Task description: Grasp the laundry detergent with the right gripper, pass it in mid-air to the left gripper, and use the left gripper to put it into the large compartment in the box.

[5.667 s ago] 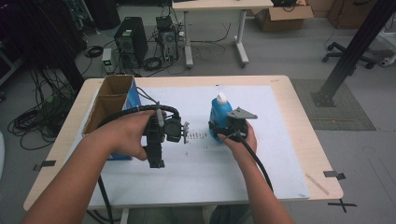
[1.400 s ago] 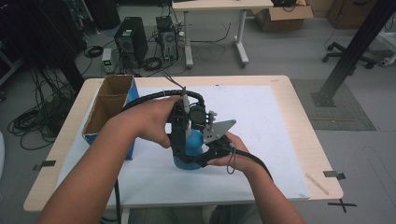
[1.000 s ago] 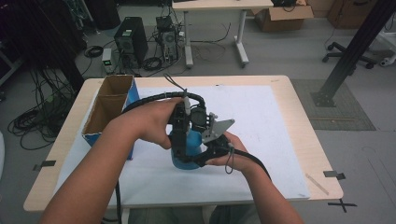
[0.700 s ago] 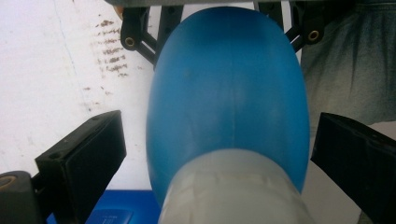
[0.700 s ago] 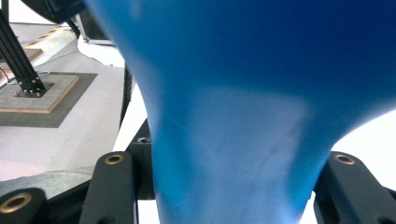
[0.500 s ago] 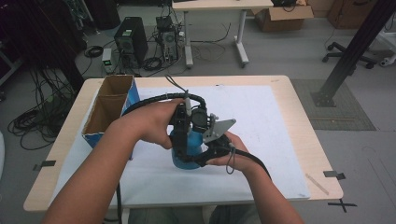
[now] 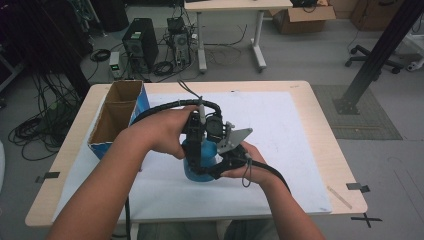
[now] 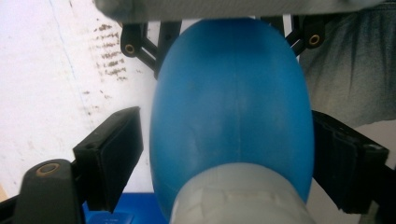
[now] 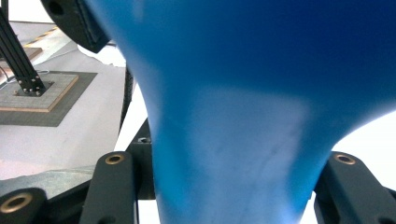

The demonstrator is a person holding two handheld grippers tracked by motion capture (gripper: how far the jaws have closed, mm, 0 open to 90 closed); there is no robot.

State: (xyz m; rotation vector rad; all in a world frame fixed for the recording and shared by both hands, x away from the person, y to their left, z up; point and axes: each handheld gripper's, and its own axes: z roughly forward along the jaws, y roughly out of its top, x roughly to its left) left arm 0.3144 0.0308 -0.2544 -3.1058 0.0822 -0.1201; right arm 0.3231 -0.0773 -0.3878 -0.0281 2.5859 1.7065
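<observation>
Blue bottle (image 7: 200,162) pinched by right gripper (image 7: 220,167); left gripper (image 8: 224,154) astride it, wide, untouching. Advice: close squarely, steady bottle.

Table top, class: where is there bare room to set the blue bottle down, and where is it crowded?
Free: the white sheet right of the bottle, up to the table's right edge, and the near strip. Crowded: the cardboard box at the left, and the middle, where both grippers meet.
</observation>
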